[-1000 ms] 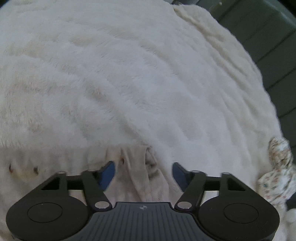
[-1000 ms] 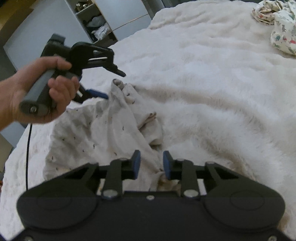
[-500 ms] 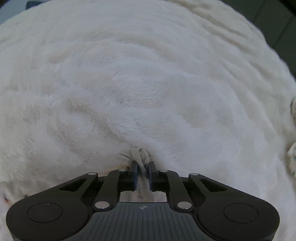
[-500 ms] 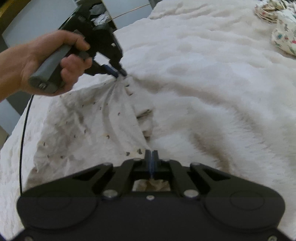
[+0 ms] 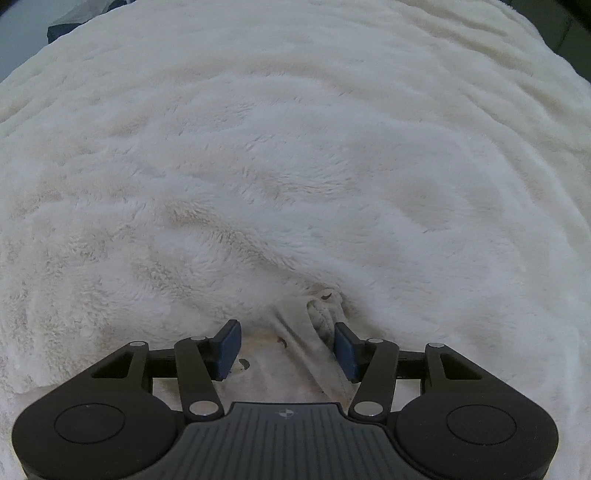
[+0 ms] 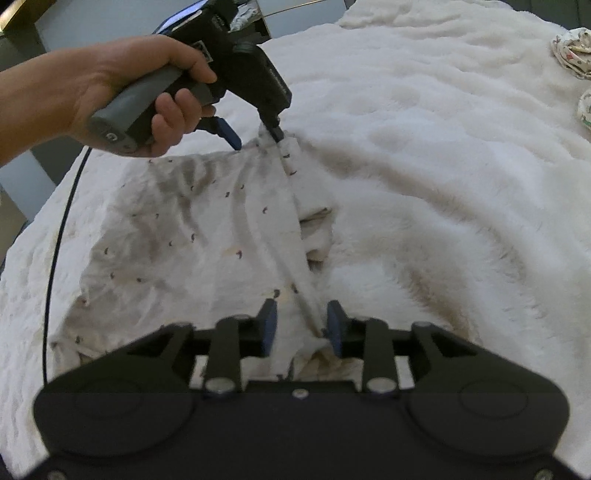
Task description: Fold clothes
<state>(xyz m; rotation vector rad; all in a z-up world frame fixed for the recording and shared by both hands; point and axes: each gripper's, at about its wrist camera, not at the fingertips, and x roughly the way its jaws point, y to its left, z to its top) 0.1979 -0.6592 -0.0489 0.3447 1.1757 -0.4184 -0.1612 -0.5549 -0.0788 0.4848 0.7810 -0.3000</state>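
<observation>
A cream garment point(image 6: 192, 229) with small dark marks lies spread on a white fluffy blanket point(image 6: 443, 155). A hand point(image 6: 122, 85) holds my left gripper point(image 6: 255, 136) over the garment's far corner. Its jaws are opening, and in the left wrist view the bunched corner point(image 5: 310, 325) lies loose between the blue pads of the left gripper point(image 5: 286, 347), nearer the right one. My right gripper point(image 6: 301, 326) sits at the garment's near corner with its jaws also opening. A raised fold of cloth point(image 6: 295, 266) runs between the pads and rests against the right pad.
Patterned clothes point(image 6: 572, 51) lie heaped at the blanket's far right. A black cable point(image 6: 55, 240) hangs along the left side. A shelf unit point(image 6: 251, 14) stands beyond the bed. The blanket point(image 5: 295, 147) fills the left wrist view.
Both grippers shut on the garment's edge, then parted again. The left gripper carried its corner away from me, and the crumpled garment now lies stretched out flatter.
</observation>
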